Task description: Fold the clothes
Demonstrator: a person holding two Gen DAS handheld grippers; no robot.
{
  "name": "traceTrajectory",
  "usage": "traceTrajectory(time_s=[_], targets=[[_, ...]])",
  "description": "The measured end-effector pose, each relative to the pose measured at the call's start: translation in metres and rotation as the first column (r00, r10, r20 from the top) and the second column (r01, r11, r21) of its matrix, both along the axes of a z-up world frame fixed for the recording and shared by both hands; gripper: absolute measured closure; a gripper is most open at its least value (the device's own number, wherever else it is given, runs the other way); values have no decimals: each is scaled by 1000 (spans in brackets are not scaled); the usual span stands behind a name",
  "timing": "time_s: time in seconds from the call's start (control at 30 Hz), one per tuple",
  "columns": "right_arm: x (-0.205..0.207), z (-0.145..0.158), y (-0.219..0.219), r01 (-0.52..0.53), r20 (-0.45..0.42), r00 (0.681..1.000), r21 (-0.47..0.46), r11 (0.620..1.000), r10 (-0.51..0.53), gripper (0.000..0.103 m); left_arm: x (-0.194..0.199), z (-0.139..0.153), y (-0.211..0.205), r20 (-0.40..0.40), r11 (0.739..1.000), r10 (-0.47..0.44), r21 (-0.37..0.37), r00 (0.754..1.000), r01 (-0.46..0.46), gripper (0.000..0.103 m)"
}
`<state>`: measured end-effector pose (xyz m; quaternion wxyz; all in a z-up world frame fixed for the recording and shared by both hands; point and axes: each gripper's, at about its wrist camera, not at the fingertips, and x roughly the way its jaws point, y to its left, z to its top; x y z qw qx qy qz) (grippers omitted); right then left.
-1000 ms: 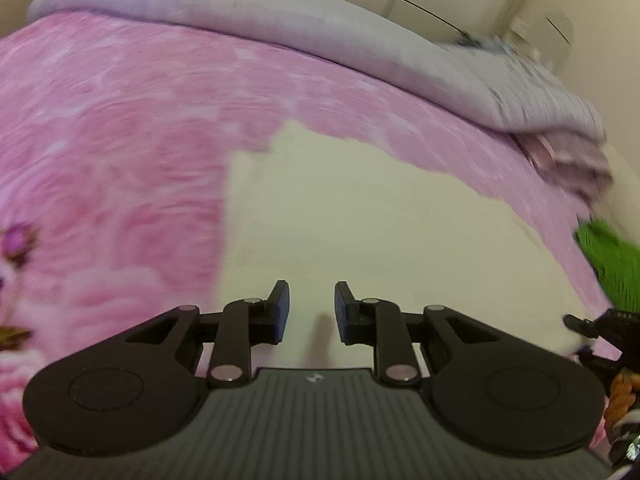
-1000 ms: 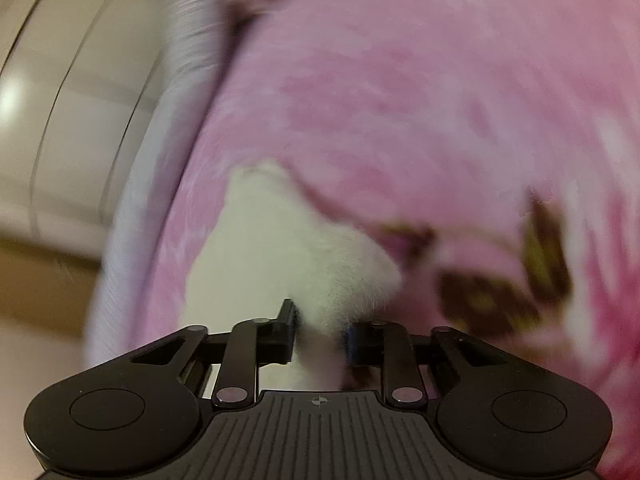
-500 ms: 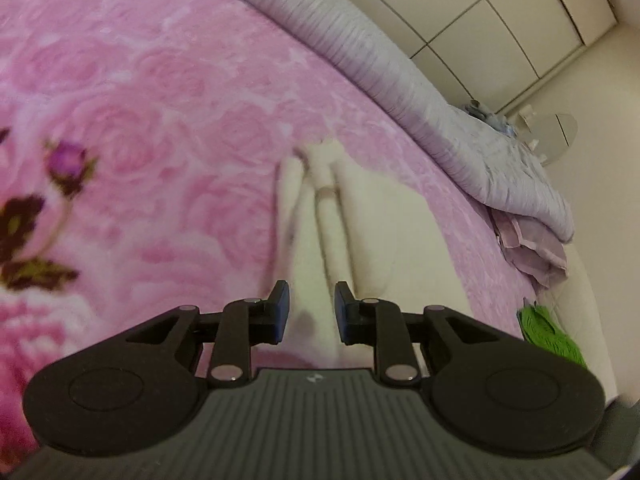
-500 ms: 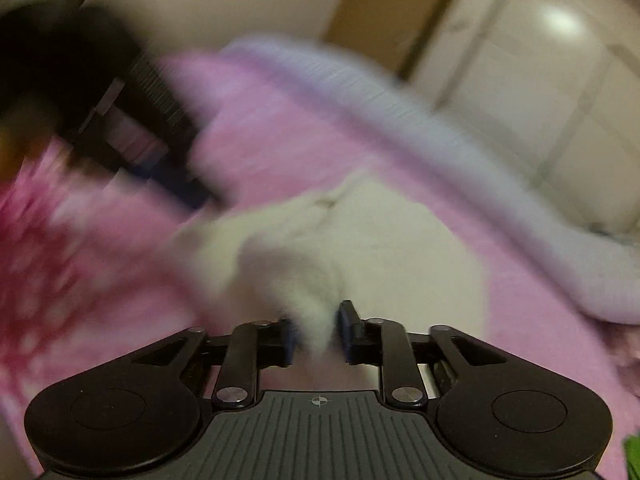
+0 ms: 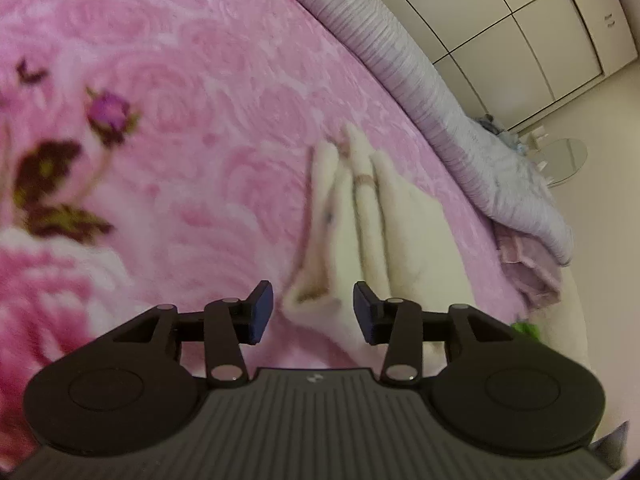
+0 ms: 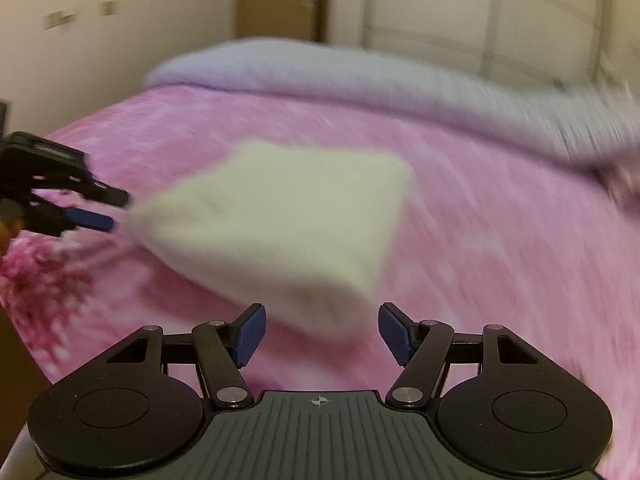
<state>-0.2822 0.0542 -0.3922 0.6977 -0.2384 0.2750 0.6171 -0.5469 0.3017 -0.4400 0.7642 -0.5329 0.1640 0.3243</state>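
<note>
A folded cream-white fleece garment point(image 6: 280, 216) is seen lying on the pink rose-patterned plush bedspread point(image 6: 480, 232). The left gripper point(image 5: 314, 312) is being opened, a garment corner lying loose between its jaws. The right gripper point(image 6: 320, 334) is being spread at the garment's near edge, nothing pinched.

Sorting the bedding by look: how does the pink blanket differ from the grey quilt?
The pink blanket carries a rose pattern with a dark bud and leaves; the grey quilt shows fine stripes. The pink blanket lies spread flat under the folded cream garment; the grey quilt is bunched along the far edge. Both are soft bedding.
</note>
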Motion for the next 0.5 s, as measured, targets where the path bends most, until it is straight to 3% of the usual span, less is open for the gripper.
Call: traceTrajectory(time_s=[0.07, 0.17, 0.2, 0.23, 0.3, 0.4, 0.5], targets=[[9, -7, 0, 13, -72, 997, 23, 1000, -11, 37, 7, -7, 5, 30, 1000, 2, -28, 1000, -1, 62], [14, -20, 8, 63, -142, 988, 66, 996, -53, 40, 18, -20, 14, 13, 998, 14, -58, 1000, -13, 63], [16, -23, 11, 87, -156, 985, 79, 993, -74, 56, 21, -24, 17, 14, 998, 14, -67, 1000, -13, 64], [19, -25, 13, 107, -169, 982, 99, 989, -89, 65, 23, -26, 17, 18, 998, 12, -65, 1000, -11, 66], [26, -27, 19, 147, -188, 974, 102, 984, -126, 77, 27, -26, 17, 14, 999, 5, -44, 1000, -5, 77], [24, -20, 15, 107, -141, 986, 105, 989, -92, 91, 27, -19, 9, -4, 1000, 3, 3, 1000, -3, 87], [22, -12, 7, 52, -80, 996, 111, 992, -43, 95, 24, -10, -6, 2, 1000, -11, 30, 1000, 11, 91]])
